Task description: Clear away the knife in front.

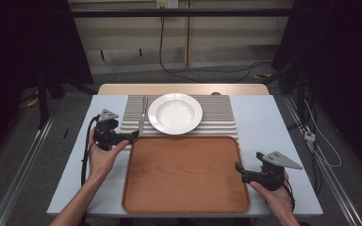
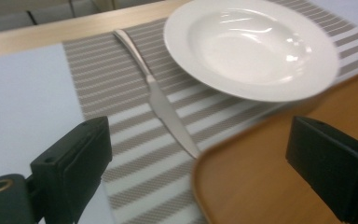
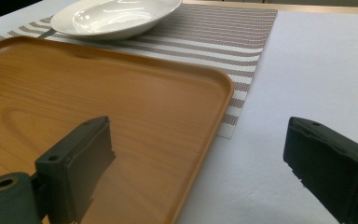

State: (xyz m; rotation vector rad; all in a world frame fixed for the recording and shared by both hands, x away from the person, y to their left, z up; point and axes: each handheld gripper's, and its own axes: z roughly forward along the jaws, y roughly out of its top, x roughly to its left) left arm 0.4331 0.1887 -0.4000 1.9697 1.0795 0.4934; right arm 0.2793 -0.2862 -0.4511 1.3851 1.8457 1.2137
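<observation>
**Knife, plate and tray on the desk, both grippers empty**

Knife (image 1: 142, 116): one, lying on the left part of one striped placemat (image 1: 217, 117), its handle toward the far edge of the desk (image 1: 264, 122) and its blade tip touching or running just under the far-left corner of the tray; the left gripper view does not settle which. At the far left, the left gripper (image 1: 133, 135) is held in a hand (image 1: 102, 157), its two fingers (image 2: 74, 163) spread wide with nothing between them, pointing at that tray corner and the knife blade. Just right of the knife sits one white deep plate (image 1: 175, 113), empty, resting on the placemat close to the far rim of the tray. One wooden tray (image 1: 186, 205), bare, lies in the near middle of the desk and overlaps the near edge of the placemat. At the right, the right gripper (image 1: 238, 167) is held in the other hand (image 1: 275, 197), its two fingers (image 3: 77, 163) wide apart and empty, one over the tray's right edge and one over bare desk.
</observation>
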